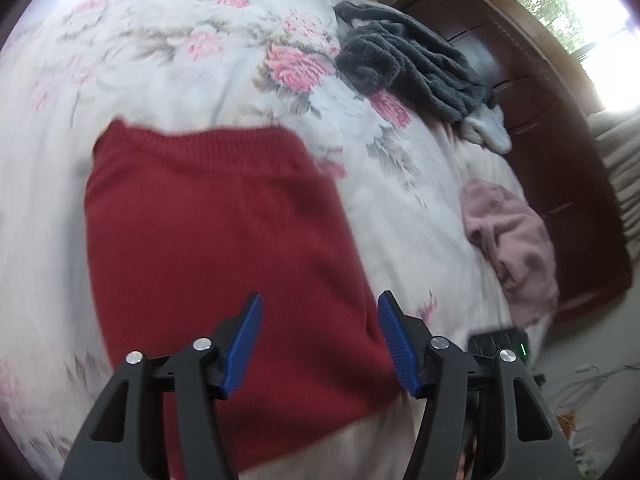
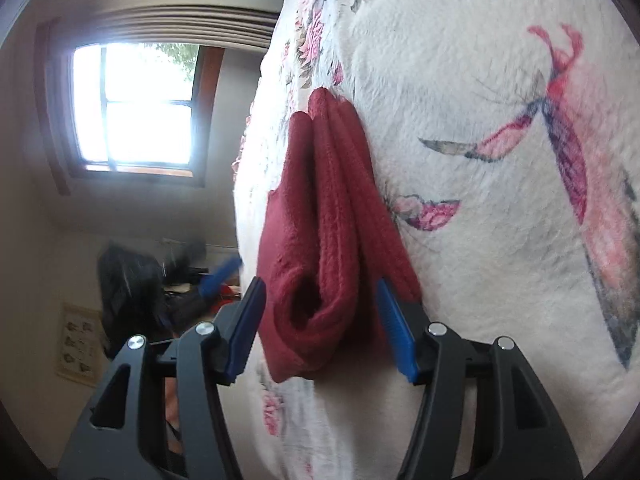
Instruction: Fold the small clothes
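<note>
A dark red knitted garment (image 1: 216,240) lies folded flat on the floral bedspread (image 1: 160,48), its ribbed hem at the far side. My left gripper (image 1: 320,320) hovers open just above its near right part, with nothing between the blue pads. In the right wrist view the same red garment (image 2: 332,220) shows edge-on as stacked folded layers with an open loop of cloth at the near end. My right gripper (image 2: 320,304) stands open with that near end between its fingers; the pads are apart from the cloth.
A crumpled dark grey fleece garment (image 1: 412,64) and a pale pink one (image 1: 508,236) lie near the bed's right edge. A dark wooden bed frame (image 1: 560,128) runs along that side. A window (image 2: 136,108) and dark clutter (image 2: 132,280) show beyond the bed.
</note>
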`<move>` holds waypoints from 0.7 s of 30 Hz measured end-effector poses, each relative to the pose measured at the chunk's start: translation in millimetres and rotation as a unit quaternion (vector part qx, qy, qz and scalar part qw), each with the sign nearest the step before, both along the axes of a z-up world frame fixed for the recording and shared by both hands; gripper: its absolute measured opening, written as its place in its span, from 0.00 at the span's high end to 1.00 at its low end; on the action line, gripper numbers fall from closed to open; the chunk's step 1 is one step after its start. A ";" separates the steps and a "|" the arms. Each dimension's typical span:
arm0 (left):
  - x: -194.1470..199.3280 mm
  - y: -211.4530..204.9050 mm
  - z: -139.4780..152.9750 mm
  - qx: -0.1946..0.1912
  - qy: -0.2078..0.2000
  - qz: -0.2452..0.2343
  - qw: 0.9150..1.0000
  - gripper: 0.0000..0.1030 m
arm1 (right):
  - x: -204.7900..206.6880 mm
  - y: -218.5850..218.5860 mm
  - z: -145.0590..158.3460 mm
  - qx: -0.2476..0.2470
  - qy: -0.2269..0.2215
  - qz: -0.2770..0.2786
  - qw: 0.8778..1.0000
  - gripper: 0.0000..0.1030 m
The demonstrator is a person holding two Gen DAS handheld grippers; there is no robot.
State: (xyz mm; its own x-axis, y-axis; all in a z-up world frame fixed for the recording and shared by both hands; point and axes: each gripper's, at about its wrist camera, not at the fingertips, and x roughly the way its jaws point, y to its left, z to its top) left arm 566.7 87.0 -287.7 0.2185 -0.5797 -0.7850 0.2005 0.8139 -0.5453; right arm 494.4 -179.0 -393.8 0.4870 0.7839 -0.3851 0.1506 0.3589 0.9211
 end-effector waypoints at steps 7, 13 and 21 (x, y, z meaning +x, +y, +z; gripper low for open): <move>-28.4 33.1 -30.7 -0.057 0.035 0.000 0.998 0.43 | 10.1 21.0 1.4 -0.014 -0.012 0.025 1.000 0.52; -30.8 31.6 -68.5 -0.082 0.078 0.008 0.994 0.43 | 8.1 19.0 -4.7 -0.054 0.002 0.010 0.998 0.81; -48.1 32.7 -45.2 -0.104 0.056 -0.003 0.993 0.43 | 19.0 -11.5 67.6 -0.091 -0.065 0.011 0.994 0.63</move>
